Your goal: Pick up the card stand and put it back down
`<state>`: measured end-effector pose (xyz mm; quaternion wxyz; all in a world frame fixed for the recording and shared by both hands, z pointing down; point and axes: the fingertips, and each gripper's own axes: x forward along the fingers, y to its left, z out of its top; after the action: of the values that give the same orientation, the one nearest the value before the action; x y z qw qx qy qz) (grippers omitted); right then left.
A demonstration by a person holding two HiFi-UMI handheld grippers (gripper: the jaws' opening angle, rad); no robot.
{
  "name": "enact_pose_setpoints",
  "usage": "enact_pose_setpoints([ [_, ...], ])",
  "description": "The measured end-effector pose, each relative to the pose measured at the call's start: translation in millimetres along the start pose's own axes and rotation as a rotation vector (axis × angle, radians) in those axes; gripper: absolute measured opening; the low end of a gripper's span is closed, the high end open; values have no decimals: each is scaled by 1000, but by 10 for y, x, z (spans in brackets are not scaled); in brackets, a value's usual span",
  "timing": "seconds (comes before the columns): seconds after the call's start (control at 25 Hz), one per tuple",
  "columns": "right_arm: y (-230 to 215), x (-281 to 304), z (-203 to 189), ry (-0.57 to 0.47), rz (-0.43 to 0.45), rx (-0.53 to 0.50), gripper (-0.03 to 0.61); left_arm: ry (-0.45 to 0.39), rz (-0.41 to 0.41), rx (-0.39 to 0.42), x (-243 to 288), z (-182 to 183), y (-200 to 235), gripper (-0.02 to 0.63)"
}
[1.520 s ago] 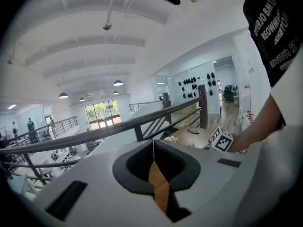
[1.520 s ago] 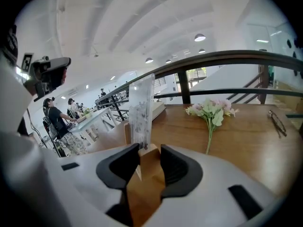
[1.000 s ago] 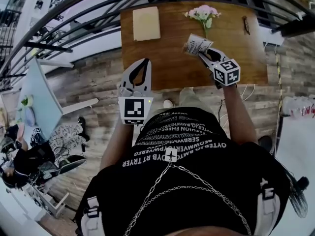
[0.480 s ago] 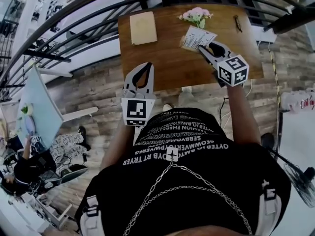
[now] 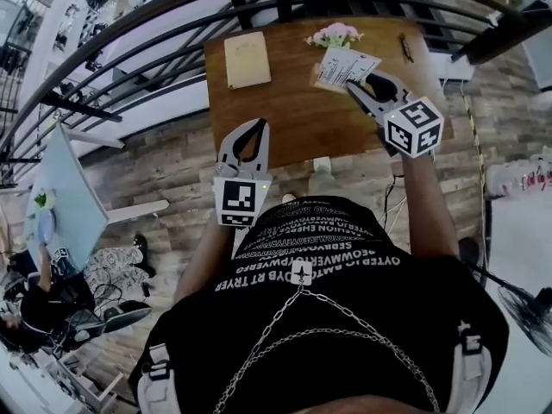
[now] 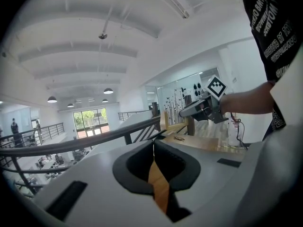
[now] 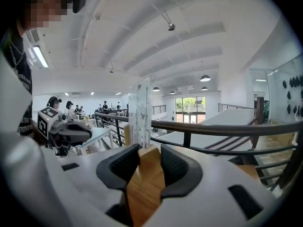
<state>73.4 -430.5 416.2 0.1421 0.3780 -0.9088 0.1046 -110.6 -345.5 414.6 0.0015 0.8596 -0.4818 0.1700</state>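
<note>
Right gripper (image 7: 144,151) has its jaws clamped on the card stand (image 7: 149,161). They're pinching the wooden block at the bottom, one pad on each side, and the white card sticks straight up out of the block, just past the jaw tips. So the stand is off the worktop (image 5: 289,106), held in the air over its far right part. From the head view the card looks tilted and has small print on it that's too tiny to read.

Left gripper (image 6: 153,144) has nothing in it. The jaws are pressed together at the tips, and the only thing showing through the gap lower down is the wood of the worktop. It hangs over the near left edge of the worktop, well apart from the right one.

On the worktop: a tan pad (image 5: 247,59) at the far left, pink flowers (image 5: 335,34) at the far edge just beyond the stand, and a small dark thing (image 5: 405,47) at the far right that I can't make out. A dark railing (image 5: 164,26) curves round beyond the far side.
</note>
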Motion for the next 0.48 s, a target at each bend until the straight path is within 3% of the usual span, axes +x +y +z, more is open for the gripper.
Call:
enact_pose_setpoints([
  [0.48,-10,-29,174,-19,-6,-21,150,-22,11,-14,-7,3,-12,29],
])
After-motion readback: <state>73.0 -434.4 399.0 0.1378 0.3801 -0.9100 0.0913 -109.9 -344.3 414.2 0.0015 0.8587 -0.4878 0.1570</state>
